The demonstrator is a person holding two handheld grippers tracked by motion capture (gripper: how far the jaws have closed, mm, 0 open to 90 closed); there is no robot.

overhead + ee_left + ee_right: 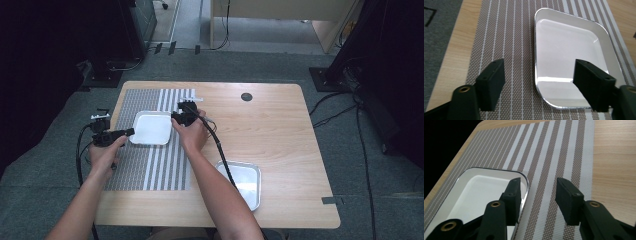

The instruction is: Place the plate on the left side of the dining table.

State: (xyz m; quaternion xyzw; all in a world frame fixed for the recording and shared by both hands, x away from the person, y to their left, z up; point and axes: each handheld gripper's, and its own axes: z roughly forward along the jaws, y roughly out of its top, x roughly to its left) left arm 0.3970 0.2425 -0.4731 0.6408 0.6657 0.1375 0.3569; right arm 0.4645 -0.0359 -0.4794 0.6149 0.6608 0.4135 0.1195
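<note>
A white square tray [151, 128] with a shiny rim lies on a striped placemat [150, 170] on the wooden table. My left gripper [131, 132] is at the tray's left edge and my right gripper [176, 118] at its right edge. In the left gripper view the gripper [539, 72] is open: one jaw hangs over the placemat [506, 37], the other over the tray [569, 45], and neither pad touches the rim. In the right gripper view the open gripper [537, 187] straddles a corner of the tray [481, 190], with its pads off the rim.
A second white tray [242, 182] lies on bare wood near the table's front right, partly behind the person's right forearm. A dark round cap [246, 96] sits in the tabletop at the back. Cables trail from both grippers.
</note>
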